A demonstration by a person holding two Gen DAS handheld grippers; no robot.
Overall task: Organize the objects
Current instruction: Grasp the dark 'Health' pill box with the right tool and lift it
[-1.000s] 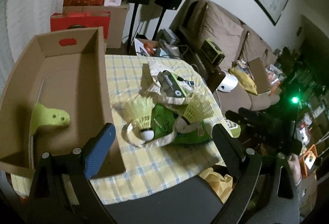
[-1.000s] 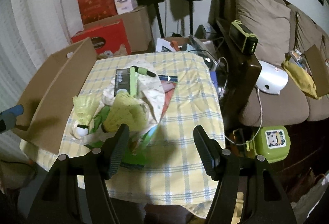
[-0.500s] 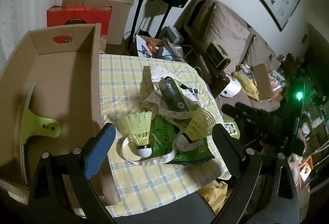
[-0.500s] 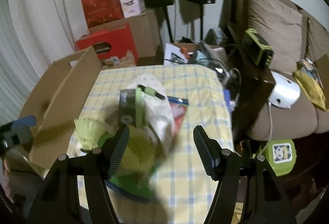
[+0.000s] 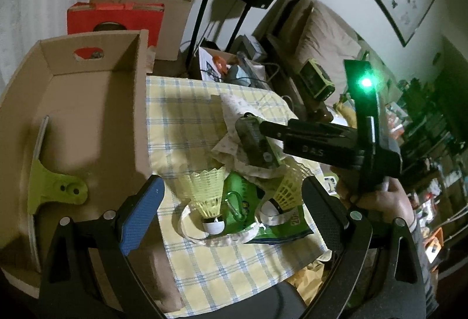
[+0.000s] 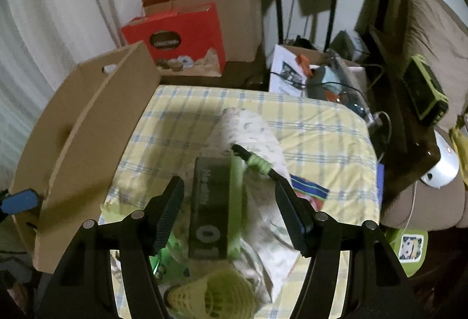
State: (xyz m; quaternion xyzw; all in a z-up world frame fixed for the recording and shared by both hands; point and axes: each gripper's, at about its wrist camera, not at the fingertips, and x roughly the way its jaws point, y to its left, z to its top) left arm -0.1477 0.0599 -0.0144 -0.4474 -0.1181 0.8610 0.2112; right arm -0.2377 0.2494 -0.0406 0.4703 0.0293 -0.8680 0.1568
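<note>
Nearest the right wrist camera, the right gripper [image 6: 231, 213] is spread wide with nothing between its fingers, straddling a dark rectangular box with a green side [image 6: 210, 205] that lies on a crumpled white patterned cloth [image 6: 257, 134] near the middle of the yellow checked tablecloth [image 6: 321, 125]. The box's long axis runs straight ahead along the fingers, so a closing pinch would likely catch its long sides. The right hand is plainly the nearer one.

The left gripper [image 5: 231, 219] is likewise spread and empty, hovering over the tablecloth's near edge above two yellow-green plastic shuttlecocks [image 5: 209, 196] and a green foil packet [image 5: 248, 202].

Farther left stands an open brown cardboard box [image 5: 137, 90]. Only the left view shows its inside, holding a lime-green clip [image 5: 55, 190]; the right view sees just the outer wall.
</note>
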